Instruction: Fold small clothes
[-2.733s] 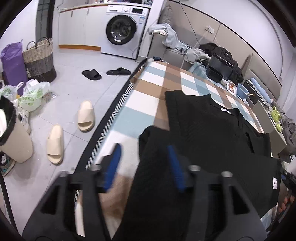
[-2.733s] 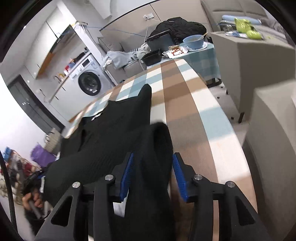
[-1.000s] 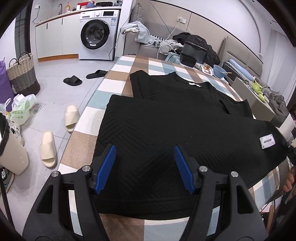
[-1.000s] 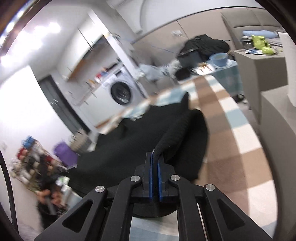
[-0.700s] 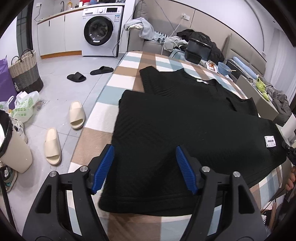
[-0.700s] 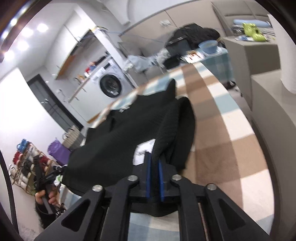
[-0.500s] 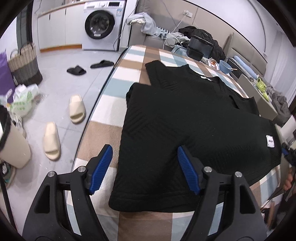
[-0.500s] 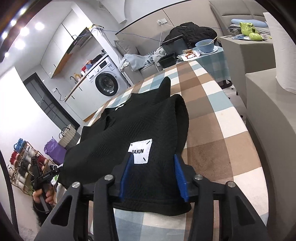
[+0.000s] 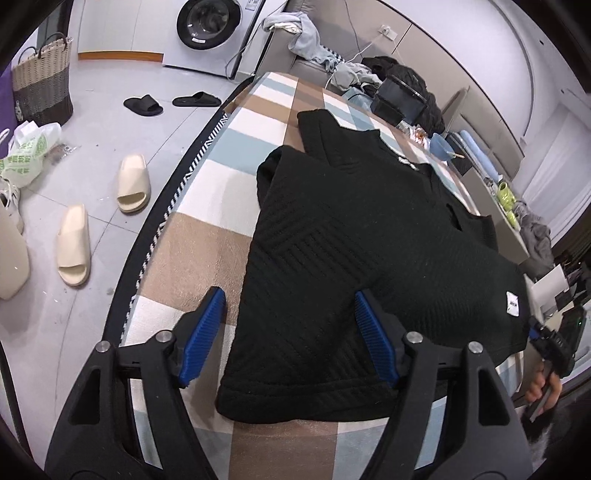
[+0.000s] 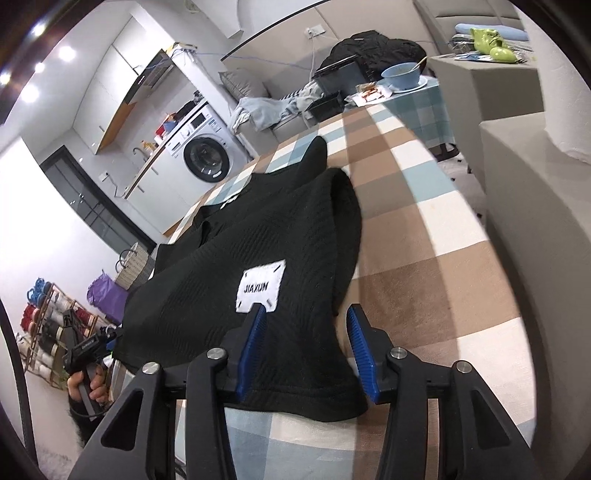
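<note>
The left gripper (image 9: 290, 334) hangs with its jaws spread wide, the blue pads (image 9: 202, 334) well apart and holding nothing; the near hem of the black garment (image 9: 354, 266) lies on the table between and below them, with no clear contact. The right gripper (image 10: 306, 345) is also parted, though less widely, and grips nothing. Its blue pads (image 10: 360, 350) straddle the near right corner of the black garment (image 10: 266, 280), whose cloth runs under the left pad; whether the pads press the fabric cannot be told.

The garment lies folded on the checked tablecloth (image 9: 207, 206), its lower half doubled up over the body so that a white label (image 10: 260, 286) reading JIAXUN faces up just beyond the right gripper. In the left view the same label (image 9: 511, 303) sits at the garment's far right edge. Farther on, the uncovered upper part with the collar reaches toward the table's far end.

Past it stand a blue bowl (image 10: 400, 75) and a black box (image 9: 400, 99). On the floor to the left lie cream slippers (image 9: 103, 218), then black slippers (image 9: 170, 103), a woven basket (image 9: 42, 88) and a washing machine (image 9: 208, 27).
</note>
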A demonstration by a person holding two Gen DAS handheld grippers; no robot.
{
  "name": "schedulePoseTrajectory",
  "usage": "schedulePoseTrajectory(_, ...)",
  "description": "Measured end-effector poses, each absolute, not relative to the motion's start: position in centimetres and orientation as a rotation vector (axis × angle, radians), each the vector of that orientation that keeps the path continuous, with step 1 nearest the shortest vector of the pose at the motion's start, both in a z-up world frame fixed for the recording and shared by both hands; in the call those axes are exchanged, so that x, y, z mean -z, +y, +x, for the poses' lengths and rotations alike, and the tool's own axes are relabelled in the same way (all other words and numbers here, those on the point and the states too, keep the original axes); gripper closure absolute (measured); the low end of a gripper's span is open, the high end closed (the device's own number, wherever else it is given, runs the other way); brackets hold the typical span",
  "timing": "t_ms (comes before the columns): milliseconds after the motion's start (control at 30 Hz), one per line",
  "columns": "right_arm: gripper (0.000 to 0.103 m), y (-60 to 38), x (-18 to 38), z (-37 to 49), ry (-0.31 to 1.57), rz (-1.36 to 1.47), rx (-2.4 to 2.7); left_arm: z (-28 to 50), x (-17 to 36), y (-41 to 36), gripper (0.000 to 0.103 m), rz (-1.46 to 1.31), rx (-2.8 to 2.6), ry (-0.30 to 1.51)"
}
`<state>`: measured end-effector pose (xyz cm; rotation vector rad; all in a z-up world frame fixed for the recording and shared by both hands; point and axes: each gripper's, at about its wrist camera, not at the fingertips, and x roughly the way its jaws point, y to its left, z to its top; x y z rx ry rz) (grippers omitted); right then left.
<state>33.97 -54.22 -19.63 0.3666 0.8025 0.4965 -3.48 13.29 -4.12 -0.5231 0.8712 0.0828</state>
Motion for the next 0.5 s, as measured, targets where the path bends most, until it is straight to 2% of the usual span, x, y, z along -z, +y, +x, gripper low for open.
schedulePoseTrajectory(33, 0.061, -53.9, 19.7, 33.9, 0.804, 0.355, -0.507, -3.4, 4.1, 13.2, 0.060, -0.533, -0.056, 0.870)
schedulePoseTrajectory(67, 0.077, -53.5, 19.7, 33.8, 0.798, 0.330, -0.506, -3.4, 4.0, 13.1, 0.066, -0.539, -0.035, 0.869)
schedulePoseTrajectory(133, 0.095, -52.8, 19.5, 33.7, 0.787, 0.287, -0.496, -3.4, 3.4, 12.5, 0.087, -0.510, -0.037, 0.845)
schedulePoseTrajectory(200, 0.097, -52.8, 19.2, 33.4, 0.762, 0.281, -0.493, -3.5, 2.6, 12.0, 0.096, -0.469, -0.056, 0.819)
schedulePoseTrajectory(500, 0.097, -53.8, 15.4, 33.0, 0.633, 0.461, -0.587, -4.9, -2.2, 11.0, 0.100, -0.454, -0.036, 0.666)
